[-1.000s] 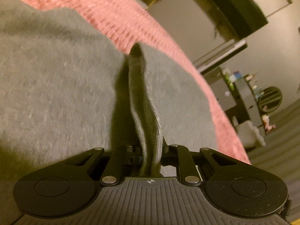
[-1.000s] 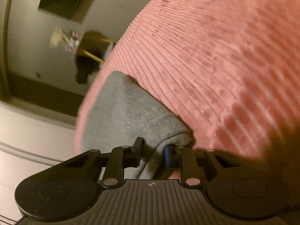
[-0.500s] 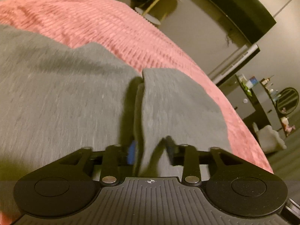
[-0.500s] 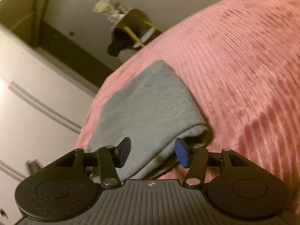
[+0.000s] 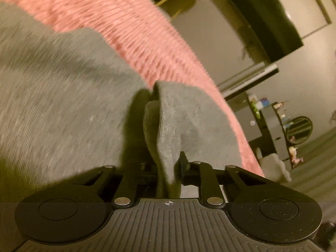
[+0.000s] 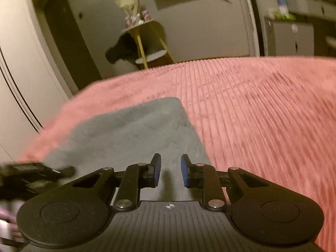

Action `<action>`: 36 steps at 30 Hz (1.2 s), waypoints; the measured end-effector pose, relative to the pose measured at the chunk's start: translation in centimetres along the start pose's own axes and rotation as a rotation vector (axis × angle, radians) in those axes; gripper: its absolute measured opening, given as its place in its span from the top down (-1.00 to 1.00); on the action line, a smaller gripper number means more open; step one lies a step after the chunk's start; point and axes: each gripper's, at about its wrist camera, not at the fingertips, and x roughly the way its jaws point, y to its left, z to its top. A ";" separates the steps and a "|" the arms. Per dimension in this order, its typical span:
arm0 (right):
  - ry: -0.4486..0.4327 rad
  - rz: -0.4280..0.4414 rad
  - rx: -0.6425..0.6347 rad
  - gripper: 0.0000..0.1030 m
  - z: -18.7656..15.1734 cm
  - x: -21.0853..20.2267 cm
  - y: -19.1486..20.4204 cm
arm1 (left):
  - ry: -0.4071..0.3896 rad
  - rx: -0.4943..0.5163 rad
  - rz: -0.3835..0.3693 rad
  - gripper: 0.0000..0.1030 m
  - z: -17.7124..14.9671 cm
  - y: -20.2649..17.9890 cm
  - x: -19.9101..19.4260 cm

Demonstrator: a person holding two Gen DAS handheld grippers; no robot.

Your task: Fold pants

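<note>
1. Pink ribbed bedspread is filling most of both views, and it is lying under the grey pants; a dim bedroom is showing behind it.

2. Your left gripper is pinching a raised fold of the pants, with the cloth bunching up between its black fingers and running forward away from the camera. The rest of the garment is spreading flat to the left of that fold, right up to the frame edge.

3. Your right gripper is hovering with its jaws parted and nothing between them; the blue pads are facing each other across a clear gap. Just beyond and below them, a folded grey part of the pants is lying flat on the bedspread, its far corner squared off near the bed's edge.

4. At the left edge of the right wrist view, a dark blurred object is reaching in over the cloth; you cannot tell what it is.

5. Behind the bed, a small side table with yellow legs is standing against the wall, with small items on top that are too blurred to identify.

6. In the left wrist view, a dark shelf unit with small bottles and a round mirror are sitting far off to the right.

7. No brand name, label or legible writing is showing anywhere; motion blur is softening both views.
</note>
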 end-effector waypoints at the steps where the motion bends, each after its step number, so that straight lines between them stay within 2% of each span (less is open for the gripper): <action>1: 0.028 -0.026 -0.013 0.60 -0.1 0.9 0.1 | -0.030 0.008 -0.014 0.70 0.0 -0.3 -0.4; 2: 0.043 -0.031 -0.008 0.60 -0.4 1.3 0.1 | -0.063 0.022 -0.032 0.70 0.1 -0.8 -1.0; 5: -0.019 0.019 -0.013 0.60 -0.9 0.0 0.3 | -0.138 0.093 -0.072 0.71 0.1 -2.6 -3.7; 7: -0.064 0.038 -0.026 0.60 -0.9 -0.8 0.5 | -0.164 0.120 -0.054 0.70 0.0 -2.9 -5.5; 9: -0.071 0.050 -0.029 0.60 -0.8 -0.8 0.9 | -0.170 0.155 0.016 0.65 -0.1 -2.5 -6.6; 10: -0.055 0.062 -0.031 0.58 -0.8 -0.5 1.0 | -0.166 0.202 0.084 0.54 -0.1 -2.5 -6.6; 12: 0.000 0.049 -0.063 0.55 -1.2 0.7 1.4 | -0.162 0.251 0.245 0.46 -0.1 -2.3 -6.1; 13: 0.025 0.031 -0.094 0.55 -1.5 1.2 1.8 | -0.159 0.228 0.268 0.42 0.2 -1.8 -5.9; 14: 0.035 0.014 -0.124 0.54 -1.8 1.6 2.1 | -0.148 0.177 0.247 0.37 0.5 -1.2 -5.7; 16: 0.028 0.004 -0.156 0.50 -2.0 1.5 2.6 | -0.141 0.077 0.178 0.08 1.2 -0.2 -5.2; 18: 0.024 0.008 -0.159 0.47 -2.1 1.3 2.6 | -0.134 0.037 0.159 0.02 1.7 0.5 -4.5; 20: 0.021 0.007 -0.163 0.45 -2.2 1.3 2.7 | -0.111 0.024 0.164 0.05 1.9 1.0 -3.3; 21: 0.021 0.007 -0.164 0.44 -2.2 1.3 2.8 | -0.108 0.021 0.158 0.13 2.1 1.2 -2.8; 22: 0.020 0.007 -0.166 0.41 -2.3 1.3 2.9 | -0.110 0.023 0.153 0.22 2.2 1.3 -2.4; 23: 0.019 0.009 -0.169 0.40 -2.3 1.3 2.9 | -0.132 0.031 0.155 0.41 2.1 1.3 -2.3; 24: 0.018 0.010 -0.170 0.40 -2.3 1.4 2.8 | -0.153 0.056 0.151 0.59 1.9 1.0 -2.5; 27: 0.000 0.028 -0.149 0.39 -2.2 1.2 2.6 | -0.211 0.248 0.240 0.57 0.9 -1.9 -3.2; 28: -0.004 0.037 -0.133 0.38 -2.1 1.1 2.4 | -0.223 0.308 0.278 0.36 0.4 -2.7 -3.5; 29: 0.002 0.036 -0.127 0.38 -2.1 1.3 2.2 | -0.241 0.352 0.355 0.21 -0.1 -3.3 -3.5; 30: 0.011 0.026 -0.131 0.38 -2.1 1.5 2.2 | -0.261 0.374 0.451 -0.11 -0.5 -3.4 -3.3; 31: 0.013 0.020 -0.141 0.37 -2.2 1.7 2.3 | -0.268 0.384 0.536 -0.26 -0.6 -3.2 -3.2; 33: 0.012 0.009 -0.169 0.34 -2.4 1.9 2.7 | -0.261 0.362 0.541 -0.21 -0.8 -3.0 -3.7; 36: -0.002 0.009 -0.181 0.30 -2.6 1.6 2.9 | -0.295 0.339 0.492 -0.25 -2.5 -4.3 -5.4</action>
